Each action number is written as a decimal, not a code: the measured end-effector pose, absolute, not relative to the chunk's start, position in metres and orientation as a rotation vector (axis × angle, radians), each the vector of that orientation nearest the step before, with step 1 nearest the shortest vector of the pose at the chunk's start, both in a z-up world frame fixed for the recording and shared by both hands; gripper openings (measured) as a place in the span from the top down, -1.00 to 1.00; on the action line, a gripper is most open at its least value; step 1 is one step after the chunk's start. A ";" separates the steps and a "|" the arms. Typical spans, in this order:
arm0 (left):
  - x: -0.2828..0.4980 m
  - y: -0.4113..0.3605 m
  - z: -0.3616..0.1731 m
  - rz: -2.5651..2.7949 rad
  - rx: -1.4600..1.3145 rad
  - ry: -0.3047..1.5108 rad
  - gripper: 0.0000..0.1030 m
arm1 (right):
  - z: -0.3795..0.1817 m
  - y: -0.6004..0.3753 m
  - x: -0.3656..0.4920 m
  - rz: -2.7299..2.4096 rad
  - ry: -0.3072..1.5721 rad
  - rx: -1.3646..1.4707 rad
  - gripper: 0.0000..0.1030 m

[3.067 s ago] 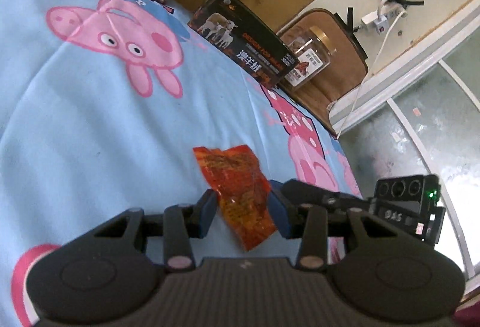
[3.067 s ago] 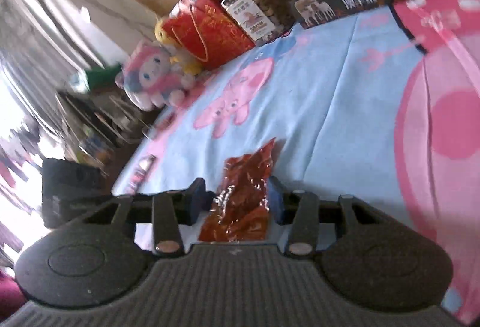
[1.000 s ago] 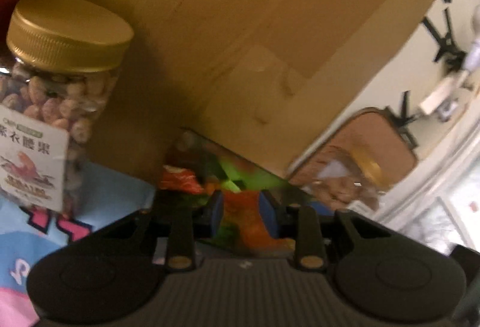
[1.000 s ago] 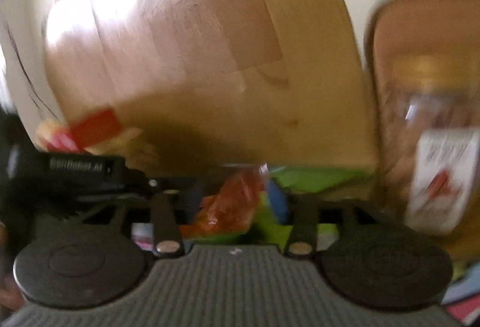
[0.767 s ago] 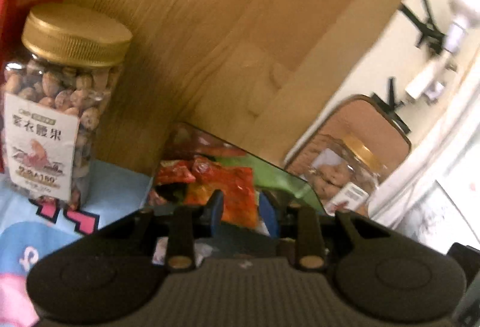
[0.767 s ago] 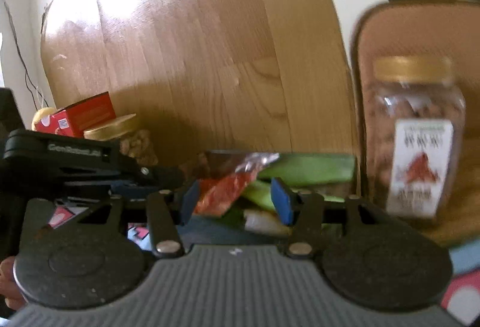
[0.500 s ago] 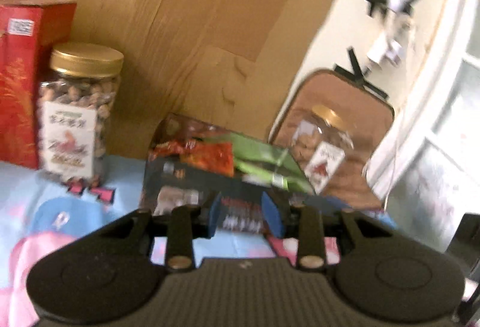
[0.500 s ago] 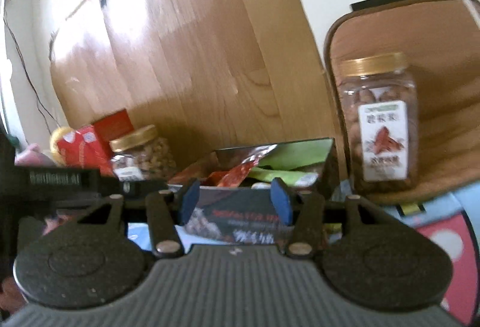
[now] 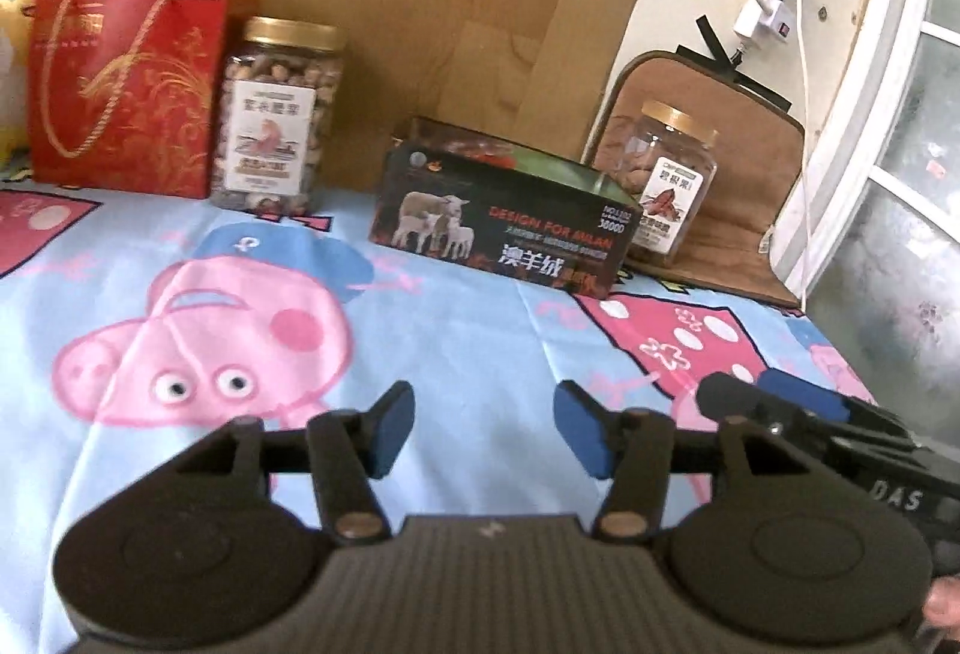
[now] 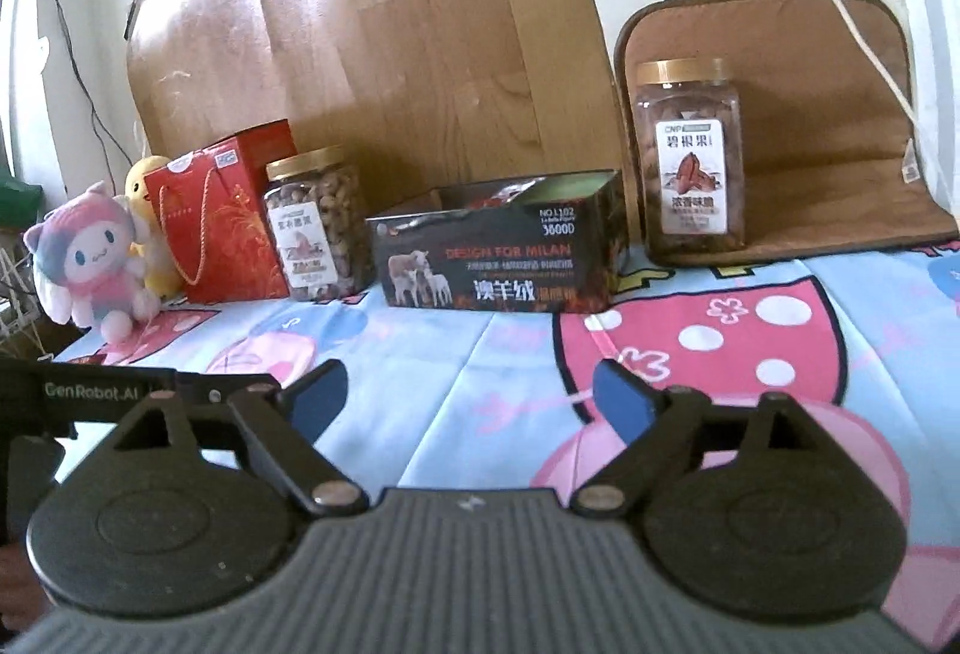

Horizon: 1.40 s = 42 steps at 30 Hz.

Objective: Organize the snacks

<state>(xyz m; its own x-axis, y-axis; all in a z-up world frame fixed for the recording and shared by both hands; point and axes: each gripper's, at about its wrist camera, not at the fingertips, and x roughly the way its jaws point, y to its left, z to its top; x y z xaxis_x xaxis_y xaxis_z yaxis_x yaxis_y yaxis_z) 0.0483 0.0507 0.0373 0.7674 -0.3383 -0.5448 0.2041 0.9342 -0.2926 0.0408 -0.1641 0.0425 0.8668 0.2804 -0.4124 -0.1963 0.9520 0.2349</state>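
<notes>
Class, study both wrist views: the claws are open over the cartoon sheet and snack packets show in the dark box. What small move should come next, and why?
Probably pan both claws to look for leftover snacks. The left claw and right claw are open and hold nothing, red packets already sit in the dark box, and the sheet in view shows none.

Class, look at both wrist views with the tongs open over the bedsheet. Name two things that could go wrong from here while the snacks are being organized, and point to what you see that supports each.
1. The red snack packets look heaped near the rim of the open black box; a nudge from either tongs might spill them.
2. The pecan jar stands on a soft brown cushion, and the cashew jar on soft bedsheet; both tall jars could tip if bumped.
</notes>
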 end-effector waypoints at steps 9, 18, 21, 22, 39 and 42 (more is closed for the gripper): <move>0.016 0.053 0.050 -0.230 -0.185 0.552 -1.00 | 0.062 -0.157 0.006 0.169 0.351 0.206 -1.00; 0.000 0.057 0.060 -0.225 -0.134 0.518 -1.00 | 0.060 -0.149 -0.002 0.141 0.411 0.255 -1.00; -0.001 0.055 0.058 -0.202 -0.104 0.519 -1.00 | 0.059 -0.147 -0.002 0.135 0.426 0.262 -1.00; -0.001 0.055 0.057 -0.190 -0.095 0.523 -1.00 | 0.059 -0.146 -0.002 0.133 0.430 0.266 -1.00; 0.020 0.055 0.044 -0.095 -0.059 0.670 -1.00 | 0.044 -0.145 0.007 0.127 0.548 0.312 -1.00; 0.020 0.055 0.045 -0.089 -0.065 0.669 -1.00 | 0.045 -0.146 0.006 0.120 0.545 0.310 -1.00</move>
<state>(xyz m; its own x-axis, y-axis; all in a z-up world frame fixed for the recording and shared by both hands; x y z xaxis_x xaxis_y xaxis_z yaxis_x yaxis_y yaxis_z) 0.0204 0.0554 0.0453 0.7805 -0.1031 -0.6165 0.0616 0.9942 -0.0883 0.0065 -0.1462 0.0446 0.8497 0.1933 -0.4906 -0.0303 0.9467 0.3207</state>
